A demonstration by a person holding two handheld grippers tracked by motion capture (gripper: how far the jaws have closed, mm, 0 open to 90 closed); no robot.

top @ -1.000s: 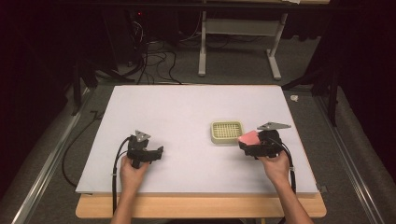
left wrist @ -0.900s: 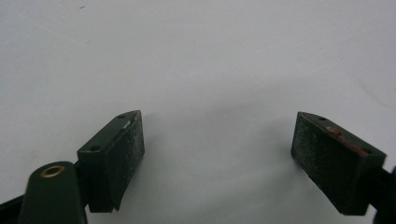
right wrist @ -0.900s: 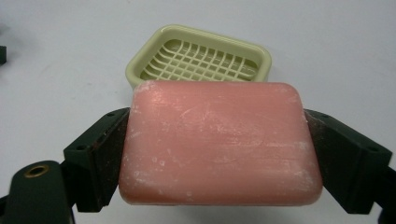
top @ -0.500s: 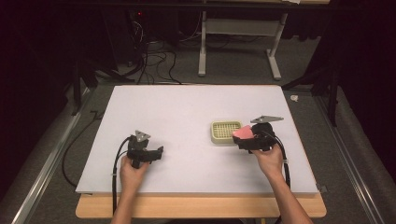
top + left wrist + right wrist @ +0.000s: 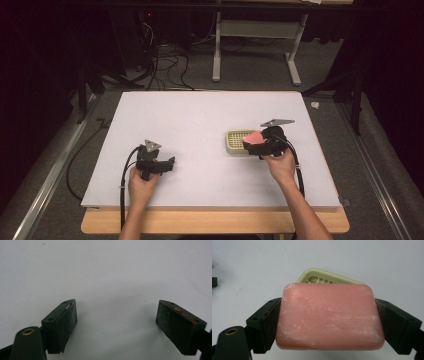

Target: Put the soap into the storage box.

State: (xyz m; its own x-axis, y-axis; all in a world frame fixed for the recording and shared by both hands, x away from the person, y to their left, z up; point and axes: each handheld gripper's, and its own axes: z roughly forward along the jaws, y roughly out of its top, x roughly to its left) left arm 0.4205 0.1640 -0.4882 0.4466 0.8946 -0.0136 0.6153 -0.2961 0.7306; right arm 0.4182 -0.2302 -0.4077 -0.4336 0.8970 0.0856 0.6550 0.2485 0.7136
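A: Entry. A pink soap bar (image 5: 329,316) is being gripped across its short ends by the right gripper (image 5: 261,142), jaws clamped on both sides. It is being held just at the near-right edge of the cream soap dish (image 5: 239,142), partly over the rim, clear of the white table (image 5: 200,120).

B: And the left gripper (image 5: 159,165)?

A: It is being rested on the table well to the left of the dish, jaws spread wide, nothing between them.

B: Risks being noted?

A: Judged, not observed: the bar's surface is looking chalky and smooth, so it is likely being held by friction alone; slip is being considered if the clamp is eased before the bar is centred over the dish. The dish is looking light and is not being steadied, so it may be pushed or tipped if the bar is lowered onto the rim rather than the slatted floor.

B: Noted.
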